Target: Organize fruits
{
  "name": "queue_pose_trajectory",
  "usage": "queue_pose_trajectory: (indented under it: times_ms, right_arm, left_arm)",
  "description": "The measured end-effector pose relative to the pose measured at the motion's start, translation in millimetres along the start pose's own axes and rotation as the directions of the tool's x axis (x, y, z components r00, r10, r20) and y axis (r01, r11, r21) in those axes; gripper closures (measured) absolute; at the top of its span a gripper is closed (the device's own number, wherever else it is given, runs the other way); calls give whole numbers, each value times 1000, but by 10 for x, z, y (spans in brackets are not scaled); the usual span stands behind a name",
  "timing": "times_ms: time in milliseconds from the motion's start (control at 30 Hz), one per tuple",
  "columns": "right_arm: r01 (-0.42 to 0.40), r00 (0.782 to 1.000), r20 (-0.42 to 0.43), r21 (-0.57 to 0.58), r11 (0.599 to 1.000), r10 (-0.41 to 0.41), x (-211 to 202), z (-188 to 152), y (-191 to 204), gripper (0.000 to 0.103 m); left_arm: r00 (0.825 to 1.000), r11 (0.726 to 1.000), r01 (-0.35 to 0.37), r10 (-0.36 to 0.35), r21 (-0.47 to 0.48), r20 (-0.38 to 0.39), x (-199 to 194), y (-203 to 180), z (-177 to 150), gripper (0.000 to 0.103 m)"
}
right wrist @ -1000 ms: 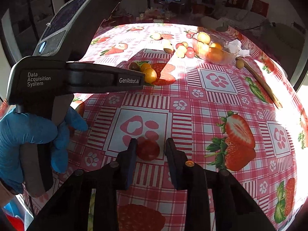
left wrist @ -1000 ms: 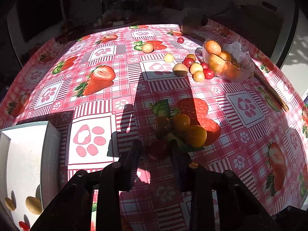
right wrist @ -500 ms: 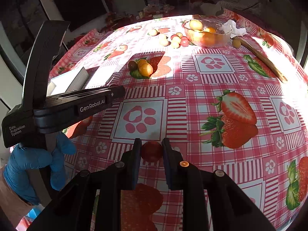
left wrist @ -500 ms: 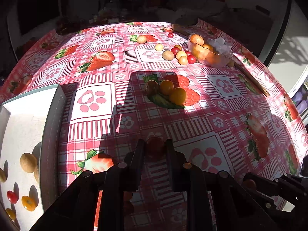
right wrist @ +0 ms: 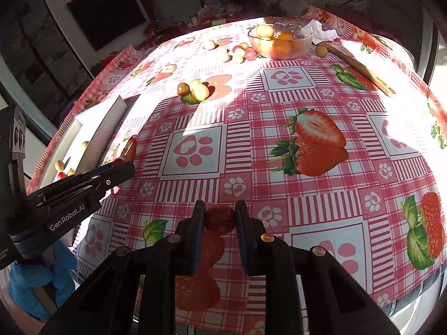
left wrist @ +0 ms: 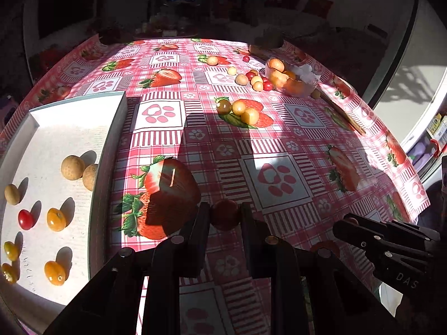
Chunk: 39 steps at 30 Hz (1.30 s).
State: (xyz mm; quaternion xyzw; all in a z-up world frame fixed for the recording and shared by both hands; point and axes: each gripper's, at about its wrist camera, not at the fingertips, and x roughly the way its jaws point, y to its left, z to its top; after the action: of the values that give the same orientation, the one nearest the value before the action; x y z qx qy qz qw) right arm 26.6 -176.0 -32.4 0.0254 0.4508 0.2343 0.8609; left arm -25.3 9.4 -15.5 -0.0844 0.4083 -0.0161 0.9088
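My left gripper [left wrist: 225,212] is shut on a red cherry tomato [left wrist: 224,214], held above the tablecloth just right of the white tray [left wrist: 106,150]. The tray holds several small fruits: longans [left wrist: 72,167], a red tomato [left wrist: 25,219], yellow tomatoes [left wrist: 56,219]. My right gripper [right wrist: 219,213] is shut on another red cherry tomato [right wrist: 220,219] over the table's near edge. Three loose fruits [left wrist: 240,110] lie mid-table. More fruits [left wrist: 255,79] lie beside a glass bowl [left wrist: 290,79] of fruit at the far right.
The round table has a pink strawberry-print cloth [right wrist: 307,139]. A wooden stick [right wrist: 360,68] lies at the far right by the bowl [right wrist: 279,42] and a white tissue [right wrist: 321,32]. The left gripper's body and blue-gloved hand [right wrist: 36,273] fill the right view's lower left.
Both grippers have pulled back toward the near side, each with its tomato. The left one has moved toward the tray, which now shows far more of its inside.
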Motion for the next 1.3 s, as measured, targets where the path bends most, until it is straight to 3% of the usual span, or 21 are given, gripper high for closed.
queue_pose_trajectory:
  times_ms: [333,833,1200,1300]
  right_arm:
    - [-11,1000,5,-44,999,11,-85,49,263,79]
    - [-87,996,-10,-158,984,87,-52,387,984,79]
    - [-146,989,-48,-252,957,138,243,894,1625,79]
    - [-164,986,-65,-262,951,152,373,1074,1792,79]
  left_arm:
    - [998,1000,-9,11,-26,66,-362,215,-25,80]
    - [982,991,-104,116,-89,151,-824,904,88,80]
    - [961,971,-214,229,-109,156,-838,1491,499,80]
    - [960,965,-242,254,-101,122,-703,1629,634,80]
